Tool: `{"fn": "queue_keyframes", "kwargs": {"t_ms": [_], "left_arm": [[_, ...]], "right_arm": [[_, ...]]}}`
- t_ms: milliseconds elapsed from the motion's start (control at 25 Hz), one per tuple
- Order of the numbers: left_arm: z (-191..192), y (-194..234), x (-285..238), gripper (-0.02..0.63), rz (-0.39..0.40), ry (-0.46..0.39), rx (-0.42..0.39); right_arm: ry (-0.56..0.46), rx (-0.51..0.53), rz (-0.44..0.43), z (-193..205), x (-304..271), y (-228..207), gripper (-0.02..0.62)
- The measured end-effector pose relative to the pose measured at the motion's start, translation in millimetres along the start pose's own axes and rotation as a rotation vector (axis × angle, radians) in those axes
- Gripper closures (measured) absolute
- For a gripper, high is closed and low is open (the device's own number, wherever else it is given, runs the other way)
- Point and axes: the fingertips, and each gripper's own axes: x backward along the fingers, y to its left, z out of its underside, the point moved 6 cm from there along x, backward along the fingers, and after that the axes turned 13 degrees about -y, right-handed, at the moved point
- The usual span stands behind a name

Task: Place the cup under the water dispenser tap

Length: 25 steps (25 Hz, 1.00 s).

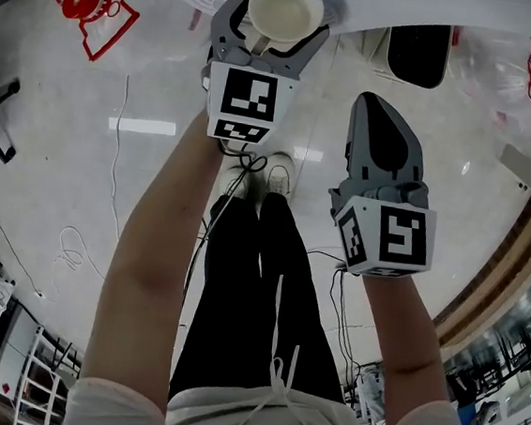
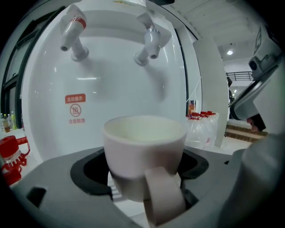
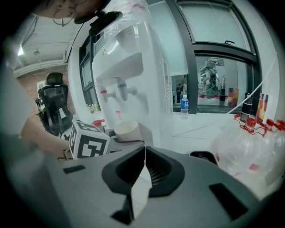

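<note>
cup (image 2: pixel 144 151) — open gap below tap (image 2: pixel 149 43)

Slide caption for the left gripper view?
Left gripper holds a white ceramic cup, handle toward the camera, facing the two taps of the white water dispenser.

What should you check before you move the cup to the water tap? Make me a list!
1. Cup gripped by the left gripper: ok, the jaws press on its sides.
2. Cup upright: ok.
3. Cup empty: ok, the head view shows nothing inside.
4. Cup under a tap: not ok; the red tap and the other tap sit higher and farther back.
5. Spot to stand it below the taps: cannot tell, the cup hides it.
6. Right gripper out of the way: ok, shut, empty, off to the side.
</note>
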Motion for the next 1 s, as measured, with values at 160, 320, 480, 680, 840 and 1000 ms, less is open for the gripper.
{"fn": "queue_keyframes", "kwargs": {"t_ms": [160, 320, 480, 680, 840, 1000], "left_arm": [[3.4, -1.0, -2.4, 0.172, 0.001, 0.034, 0.025], [-4.8, 1.0, -0.5, 0.132, -0.044, 0.044, 0.025], [-26.2, -1.3, 14.5, 0.123, -0.042, -0.005, 0.072], [-56.2, -14.8, 53.1, 0.124, 0.014, -0.005, 0.075], [-78.4, -15.0, 88.4, 0.461, -0.093, -0.007, 0.053], [-103.8, -17.7, 115.6, 0.574, -0.142, -0.002, 0.069]], "right_arm": [[-0.001, -0.006, 0.000, 0.7, 1.5, 4.4, 0.566], [-0.006, -0.014, 0.006, -0.1, 6.1, 7.6, 0.566], [-0.006, -0.040, 0.019, -1.3, 15.6, 9.7, 0.566], [-0.010, -0.063, 0.041, -7.8, 29.5, 11.9, 0.566], [-0.015, -0.067, 0.053, -13.8, 41.6, 20.6, 0.566], [-0.025, -0.064, 0.045, -27.6, 58.8, 38.2, 0.566]]}}
